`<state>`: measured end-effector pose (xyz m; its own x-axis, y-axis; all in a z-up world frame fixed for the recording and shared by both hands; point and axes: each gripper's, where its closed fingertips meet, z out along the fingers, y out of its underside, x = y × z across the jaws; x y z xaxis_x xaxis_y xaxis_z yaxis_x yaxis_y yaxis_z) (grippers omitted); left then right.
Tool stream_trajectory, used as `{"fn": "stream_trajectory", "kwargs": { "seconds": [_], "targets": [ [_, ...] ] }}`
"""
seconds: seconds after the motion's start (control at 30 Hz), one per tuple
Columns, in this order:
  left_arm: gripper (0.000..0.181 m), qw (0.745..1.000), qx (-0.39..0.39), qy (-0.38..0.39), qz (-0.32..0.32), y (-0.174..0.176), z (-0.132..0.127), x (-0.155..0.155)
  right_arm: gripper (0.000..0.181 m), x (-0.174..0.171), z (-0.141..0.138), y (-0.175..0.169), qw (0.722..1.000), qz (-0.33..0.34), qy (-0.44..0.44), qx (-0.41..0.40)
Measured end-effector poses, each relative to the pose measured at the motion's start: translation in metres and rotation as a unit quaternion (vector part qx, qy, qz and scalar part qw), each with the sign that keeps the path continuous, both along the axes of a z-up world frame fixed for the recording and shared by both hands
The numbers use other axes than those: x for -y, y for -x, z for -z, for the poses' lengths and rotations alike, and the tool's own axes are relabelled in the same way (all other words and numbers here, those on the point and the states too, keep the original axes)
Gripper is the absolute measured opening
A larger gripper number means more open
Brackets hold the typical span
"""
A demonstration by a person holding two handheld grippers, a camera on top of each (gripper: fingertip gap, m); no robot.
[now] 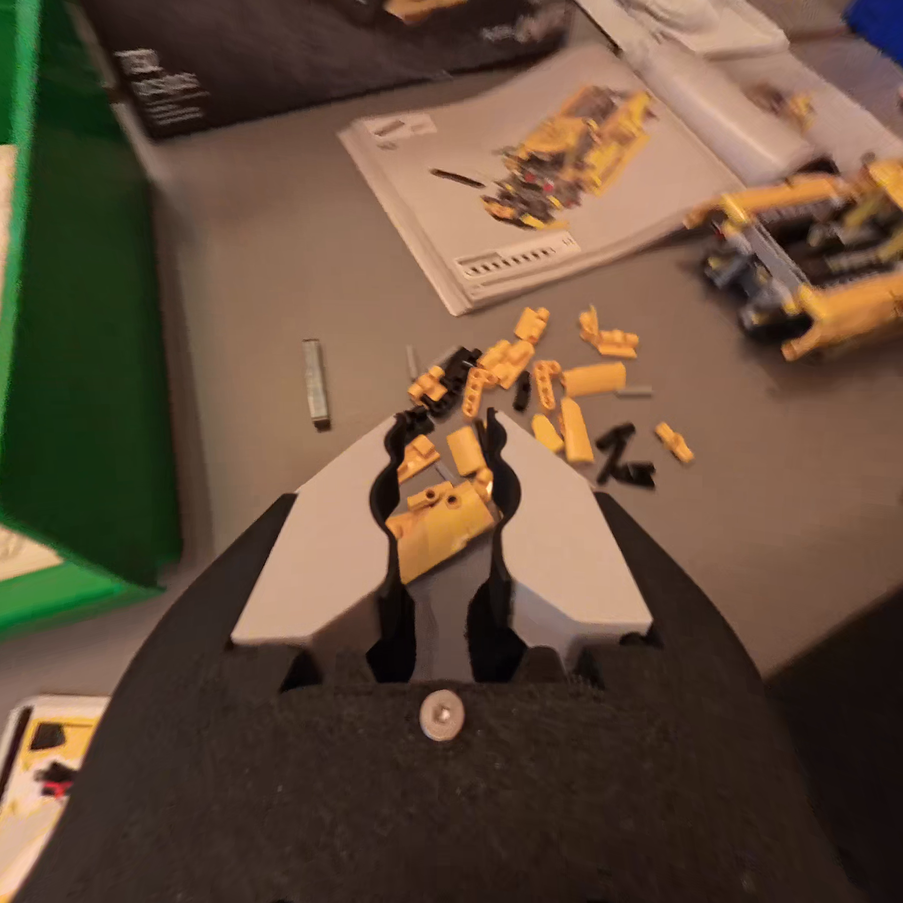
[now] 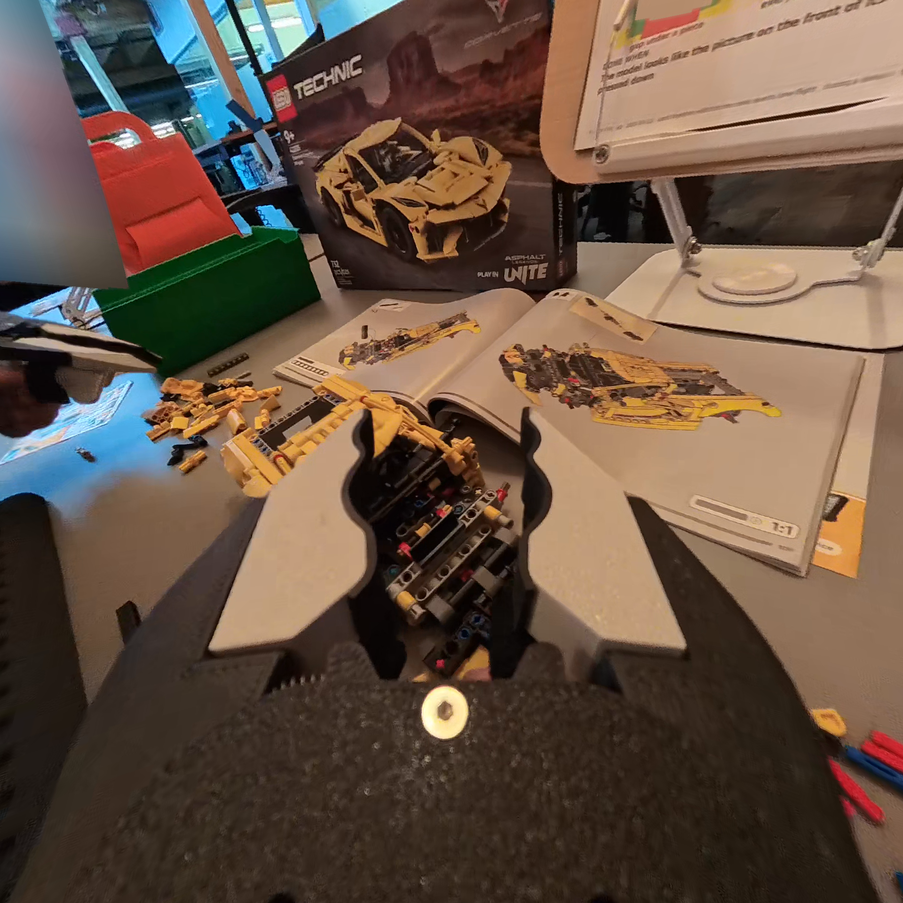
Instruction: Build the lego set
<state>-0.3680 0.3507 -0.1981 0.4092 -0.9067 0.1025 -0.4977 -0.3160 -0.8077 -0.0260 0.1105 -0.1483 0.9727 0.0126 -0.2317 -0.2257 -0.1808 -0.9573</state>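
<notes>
Assembly is partway along, we judge: the half-built yellow car model (image 2: 371, 440) lies on the bench against the near edge of the open instruction booklet (image 2: 659, 440), and we appear to be choosing the next part. Our left gripper (image 1: 442, 420) hangs over the heap of loose yellow and black pieces (image 1: 527, 381) in the middle of the bench, its jaws a narrow way apart; a yellow panel piece (image 1: 440, 527) shows between them, but the blurred view does not let us tell whether the fingers pinch it or merely frame it on the bench. Our right gripper (image 2: 442, 425) sits just over the model's dark chassis with its jaws wide apart and nothing held. The next move, as we see it, calls for closing squarely on one small piece without scattering its neighbours, then carrying it to the model while the right gripper steadies the frame. A green bin (image 2: 210, 308) stands at the far left of the bench with an orange bag (image 2: 156, 195) upright behind or in it; what else it holds we cannot see. The set's box (image 2: 420, 161) stands closed at the far edge, behind the booklet.
</notes>
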Motion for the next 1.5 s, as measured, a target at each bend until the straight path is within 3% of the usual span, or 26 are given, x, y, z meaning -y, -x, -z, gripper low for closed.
{"fn": "stream_trajectory", "kwargs": {
  "seconds": [0.1,0.43,0.57,1.17,1.3,1.5],
  "targets": [
    [0.033,0.995,-0.052,0.011,0.083,0.007,0.011,0.023,0.058,0.0,-0.001,0.003,1.0,-0.005,0.0,0.01],
    [0.015,0.989,-0.126,-0.019,0.076,-0.033,0.029,0.029,0.057,-0.001,-0.002,0.006,1.0,-0.018,-0.001,0.002],
    [0.014,0.975,-0.203,-0.037,0.087,-0.022,0.051,0.024,0.056,0.0,-0.005,0.007,1.0,-0.023,-0.004,-0.003],
    [0.015,0.958,-0.258,0.005,0.126,-0.008,0.052,0.014,0.053,0.001,-0.003,0.012,0.999,-0.044,0.0,-0.025],
    [0.014,0.966,-0.238,0.021,0.101,-0.008,0.042,0.006,0.053,0.001,-0.003,0.013,0.999,-0.046,0.002,-0.026],
    [0.014,0.965,-0.239,0.057,0.087,-0.01,0.049,0.006,0.052,0.001,-0.002,0.014,0.998,-0.051,0.005,-0.029]
  ]
}}
